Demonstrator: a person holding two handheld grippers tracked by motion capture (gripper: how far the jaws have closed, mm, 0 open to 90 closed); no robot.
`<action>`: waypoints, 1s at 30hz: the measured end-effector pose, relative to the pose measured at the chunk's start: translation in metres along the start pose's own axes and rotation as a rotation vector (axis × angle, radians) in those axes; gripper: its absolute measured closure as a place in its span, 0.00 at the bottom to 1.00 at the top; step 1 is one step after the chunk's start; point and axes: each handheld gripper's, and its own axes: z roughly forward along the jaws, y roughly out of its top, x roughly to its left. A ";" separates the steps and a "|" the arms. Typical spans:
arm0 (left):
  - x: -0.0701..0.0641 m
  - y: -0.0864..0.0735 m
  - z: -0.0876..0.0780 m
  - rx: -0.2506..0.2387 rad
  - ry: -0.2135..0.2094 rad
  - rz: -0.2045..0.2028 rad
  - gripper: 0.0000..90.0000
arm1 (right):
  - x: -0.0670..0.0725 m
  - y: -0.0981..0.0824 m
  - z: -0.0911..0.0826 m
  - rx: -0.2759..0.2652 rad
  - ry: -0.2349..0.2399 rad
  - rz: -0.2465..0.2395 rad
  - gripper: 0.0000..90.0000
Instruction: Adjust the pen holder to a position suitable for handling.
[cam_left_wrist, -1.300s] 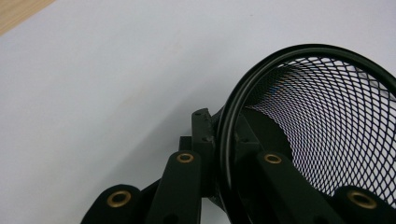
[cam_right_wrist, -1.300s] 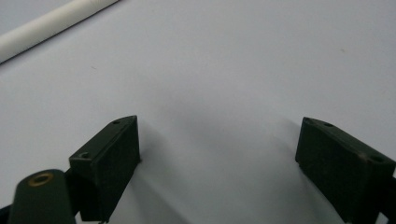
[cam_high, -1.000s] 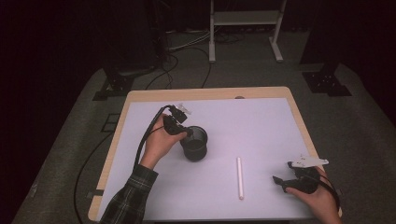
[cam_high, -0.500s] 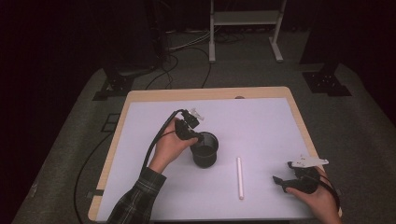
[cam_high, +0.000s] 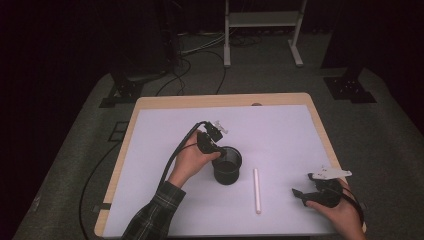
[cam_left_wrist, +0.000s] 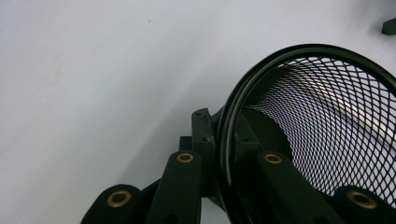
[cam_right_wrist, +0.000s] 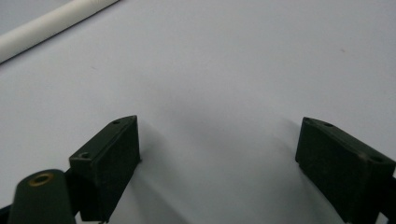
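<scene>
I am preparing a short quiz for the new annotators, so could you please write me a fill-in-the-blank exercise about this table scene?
1. The left gripper is shut on the rim of the black mesh ____.
2. The white stick lies on the table between the cup and the ____ gripper.
3. The jaws of the right gripper stand ____, with nothing between them.
4. The inside of the cup is ____.

Missing words: cup; right; open; empty

**Desk Surface and Contents**

The desk (cam_high: 150, 107) has a light wooden rim and a pale lavender top. A black mesh cup (cam_high: 227, 167) stands upright near the centre. A white rod (cam_high: 257, 190) lies flat just beside it, apart.
</scene>
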 end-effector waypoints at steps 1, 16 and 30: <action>0.000 0.000 0.003 0.005 -0.002 -0.001 0.93 | 0.000 0.000 0.000 0.000 0.000 0.000 0.14; 0.006 -0.001 0.008 0.023 -0.016 -0.028 0.93 | 0.000 0.000 0.000 -0.001 -0.001 -0.002 0.14; 0.007 -0.002 -0.001 -0.024 -0.001 -0.018 0.67 | 0.000 0.000 0.000 -0.001 -0.001 -0.002 0.14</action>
